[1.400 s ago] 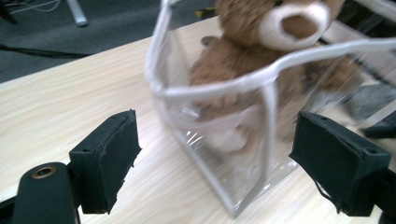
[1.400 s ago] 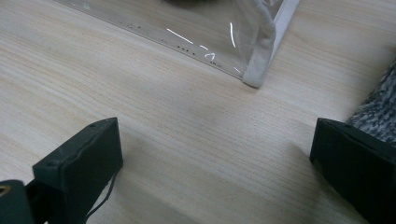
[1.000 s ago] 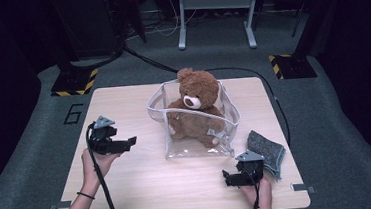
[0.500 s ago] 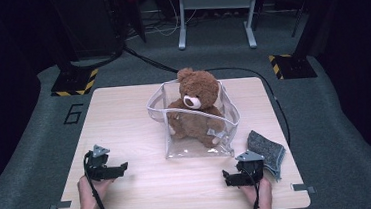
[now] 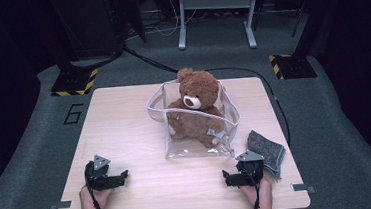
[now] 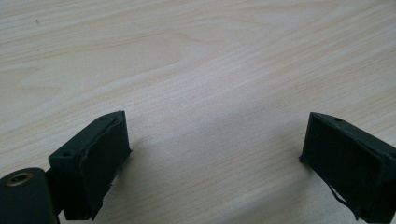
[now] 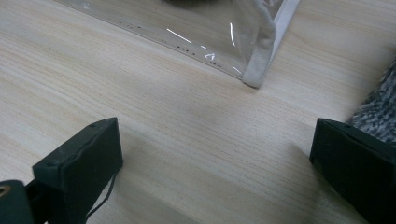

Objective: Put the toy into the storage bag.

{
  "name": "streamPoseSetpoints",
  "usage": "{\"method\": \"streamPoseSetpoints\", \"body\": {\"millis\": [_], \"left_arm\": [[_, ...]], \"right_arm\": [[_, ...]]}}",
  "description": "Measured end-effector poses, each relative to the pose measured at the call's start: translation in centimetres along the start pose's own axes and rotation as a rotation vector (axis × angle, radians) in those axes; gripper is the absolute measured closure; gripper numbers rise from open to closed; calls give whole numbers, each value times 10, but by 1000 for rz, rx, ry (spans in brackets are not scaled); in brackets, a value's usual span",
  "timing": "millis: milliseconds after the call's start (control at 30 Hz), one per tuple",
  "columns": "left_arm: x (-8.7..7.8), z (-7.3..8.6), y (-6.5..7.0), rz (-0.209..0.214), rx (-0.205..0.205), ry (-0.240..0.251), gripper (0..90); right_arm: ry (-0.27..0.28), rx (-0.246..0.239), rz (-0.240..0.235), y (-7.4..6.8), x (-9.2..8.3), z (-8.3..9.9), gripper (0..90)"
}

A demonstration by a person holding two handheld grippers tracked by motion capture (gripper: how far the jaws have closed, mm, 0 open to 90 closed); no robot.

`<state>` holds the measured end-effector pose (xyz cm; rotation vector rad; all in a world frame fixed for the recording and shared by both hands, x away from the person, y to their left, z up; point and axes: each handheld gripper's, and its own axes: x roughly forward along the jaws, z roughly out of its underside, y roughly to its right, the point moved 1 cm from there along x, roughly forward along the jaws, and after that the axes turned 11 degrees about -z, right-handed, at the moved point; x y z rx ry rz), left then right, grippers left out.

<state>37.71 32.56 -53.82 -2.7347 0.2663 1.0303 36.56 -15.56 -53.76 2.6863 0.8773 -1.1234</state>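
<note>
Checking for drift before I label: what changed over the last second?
The left gripper dropped to the table near the person, jaws just opening, nothing between them. The right gripper, teddy bear, clear bag and grey cloth stayed put.

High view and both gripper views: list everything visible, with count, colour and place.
Plush teddy bear: one, brown, sitting in the pouch at table centre.
Clear plastic pouch with white trim: one, transparent, table centre, top open.
Folded felt cloth: one, grey, near right edge, beside the right gripper.
Wooden table: one, light wood.
Metal stand: one, grey, floor beyond the table.
Hazard-striped floor blocks: two, black and yellow, beyond the far corners.
Left gripper: black, near left, jaws open, holding nothing.
Right gripper: black, near right, jaws open, holding nothing.
</note>
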Motion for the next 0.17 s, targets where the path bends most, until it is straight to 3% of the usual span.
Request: {"method": "streamPoseSetpoints", "body": {"millis": [167], "left_arm": [[0, 0, 0, -3, 1, -3, 71]], "right_arm": [[1, 9, -1, -1, 0, 0, 16]]}}
